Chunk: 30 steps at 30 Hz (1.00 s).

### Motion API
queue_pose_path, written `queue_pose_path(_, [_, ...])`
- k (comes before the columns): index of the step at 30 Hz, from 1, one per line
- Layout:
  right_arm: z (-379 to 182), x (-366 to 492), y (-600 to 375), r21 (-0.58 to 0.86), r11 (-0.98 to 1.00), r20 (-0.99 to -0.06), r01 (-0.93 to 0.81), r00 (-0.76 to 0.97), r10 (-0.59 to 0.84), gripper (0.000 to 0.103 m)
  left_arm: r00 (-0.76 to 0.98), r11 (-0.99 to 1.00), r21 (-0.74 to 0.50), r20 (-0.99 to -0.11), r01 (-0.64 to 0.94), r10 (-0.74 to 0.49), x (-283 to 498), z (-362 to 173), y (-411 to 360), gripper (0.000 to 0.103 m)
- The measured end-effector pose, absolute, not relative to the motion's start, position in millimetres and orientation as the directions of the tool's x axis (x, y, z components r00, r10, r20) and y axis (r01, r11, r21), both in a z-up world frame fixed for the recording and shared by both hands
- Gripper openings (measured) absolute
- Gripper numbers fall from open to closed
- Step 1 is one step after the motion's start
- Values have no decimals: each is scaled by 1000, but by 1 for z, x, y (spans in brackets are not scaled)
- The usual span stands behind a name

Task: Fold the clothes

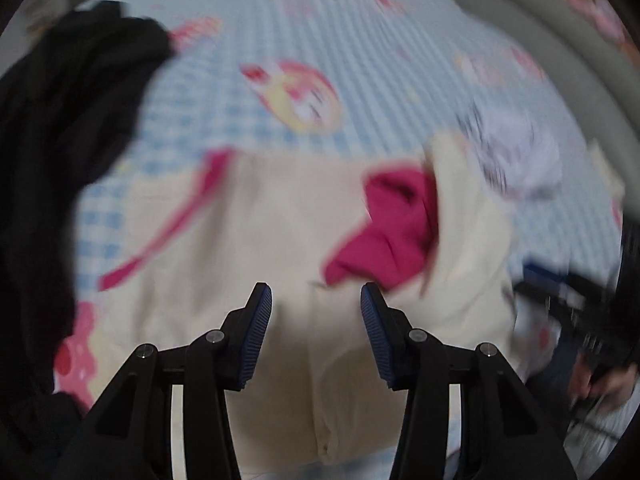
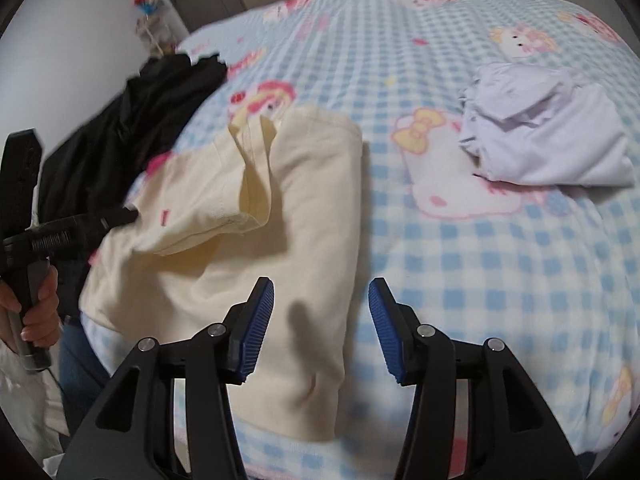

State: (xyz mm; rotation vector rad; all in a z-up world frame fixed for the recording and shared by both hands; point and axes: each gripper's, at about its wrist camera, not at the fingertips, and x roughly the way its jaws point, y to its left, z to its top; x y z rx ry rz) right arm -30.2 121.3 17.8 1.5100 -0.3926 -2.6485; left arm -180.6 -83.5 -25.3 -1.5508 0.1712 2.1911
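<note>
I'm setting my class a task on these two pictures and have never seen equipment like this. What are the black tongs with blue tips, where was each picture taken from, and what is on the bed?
There is no robot: a person holds a hand-operated gripper in each hand, and each carries a wide-angle camera looking along its fingers. One picture comes from the left gripper, the other from the right gripper. Both stand open and hold nothing.

On the blue checked cartoon blanket lie cream trousers, partly folded, black clothing and a folded pale lilac garment. The blurred left view also shows something magenta on the cream cloth.
</note>
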Motion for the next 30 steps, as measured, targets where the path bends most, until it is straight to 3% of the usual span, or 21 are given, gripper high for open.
queue_pose_path(5, [6,-63,105,205,-978,-863,-23,-475,-170,51,-214,-855,-99,-948,-509,237,-201,-42,-50,49])
queue_pose_path(12, [7,-72,110,214,-976,-851,-24,-495,-175,51,-362,-935,-217,-878,-280,313,-232,-4,-105,49])
queue_pose_path(14, [11,-81,106,219,-976,-845,-12,-502,-184,51,-367,-904,-323,-834,-280,412,-224,2,-121,50])
queue_pose_path(21, [35,-131,78,363,-929,-757,73,-559,-340,52,-299,-786,-507,-735,-354,609,-198,-6,-121,53])
queue_pose_path(30, [30,-107,119,341,-936,-778,-84,-585,-231,54,-261,-704,-556,-671,-442,694,-189,-8,-79,67])
